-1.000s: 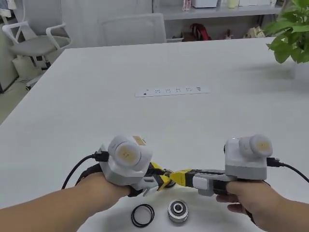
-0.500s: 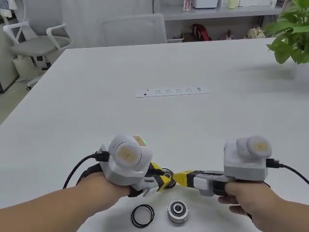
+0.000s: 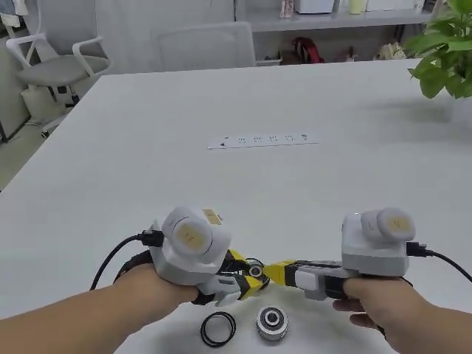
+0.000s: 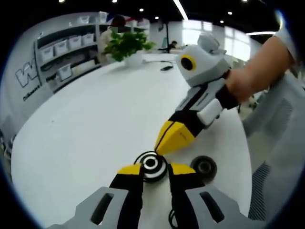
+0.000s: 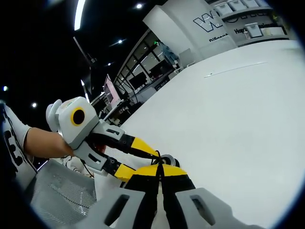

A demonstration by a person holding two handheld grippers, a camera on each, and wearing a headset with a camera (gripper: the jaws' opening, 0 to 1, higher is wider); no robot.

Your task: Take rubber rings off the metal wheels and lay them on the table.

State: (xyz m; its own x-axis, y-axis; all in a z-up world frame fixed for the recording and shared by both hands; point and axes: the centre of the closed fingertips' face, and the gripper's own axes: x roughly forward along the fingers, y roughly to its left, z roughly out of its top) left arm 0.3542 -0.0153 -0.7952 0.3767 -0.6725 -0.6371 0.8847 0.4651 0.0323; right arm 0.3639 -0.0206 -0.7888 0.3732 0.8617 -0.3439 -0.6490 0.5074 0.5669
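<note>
In the last second my right gripper (image 5: 160, 168) has drawn back a little to the right. The wheel (image 4: 151, 162) in my left gripper (image 4: 152, 171) now shows between the two yellow tips, where before they overlapped it. My left jaws pinch the wheel by its sides. My right jaws are pressed together at its rim, and I judge they have a bit of its ring (image 4: 139, 161) nipped, since a thin black loop lifts off there. So the peel looks begun, not finished.

By the near edge of the table (image 3: 221, 192) lie a loose ring (image 3: 218, 327) and a bare wheel (image 3: 272, 322), just apart, so one is already done.

The wheels are bright metal, squat and round with a dark hub. The rings are thin, matt black hoops that look limp. The table is smooth and white.
</note>
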